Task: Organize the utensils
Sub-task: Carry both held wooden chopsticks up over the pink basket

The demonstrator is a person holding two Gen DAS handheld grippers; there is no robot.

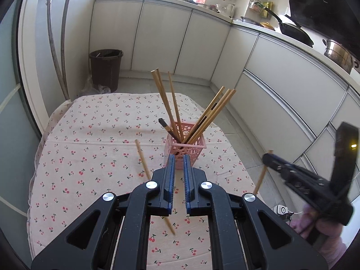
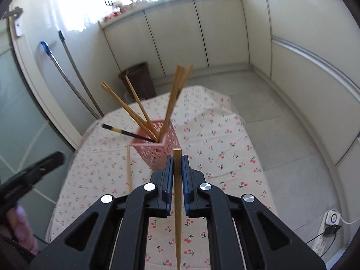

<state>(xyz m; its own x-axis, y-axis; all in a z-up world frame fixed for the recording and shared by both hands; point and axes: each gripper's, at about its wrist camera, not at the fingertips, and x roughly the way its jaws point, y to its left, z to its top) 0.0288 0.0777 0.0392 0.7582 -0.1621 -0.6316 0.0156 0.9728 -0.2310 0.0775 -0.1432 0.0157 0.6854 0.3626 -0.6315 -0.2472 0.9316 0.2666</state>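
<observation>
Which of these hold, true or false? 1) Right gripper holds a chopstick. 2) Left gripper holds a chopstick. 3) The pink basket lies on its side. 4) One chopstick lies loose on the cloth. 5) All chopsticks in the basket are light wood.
1) True: the right gripper is shut on a chopstick.
2) False: the left gripper is empty, with a gap between its jaws.
3) False: the basket stands upright on the cloth.
4) True: a loose chopstick lies left of the basket.
5) False: one dark chopstick is among them.
</observation>
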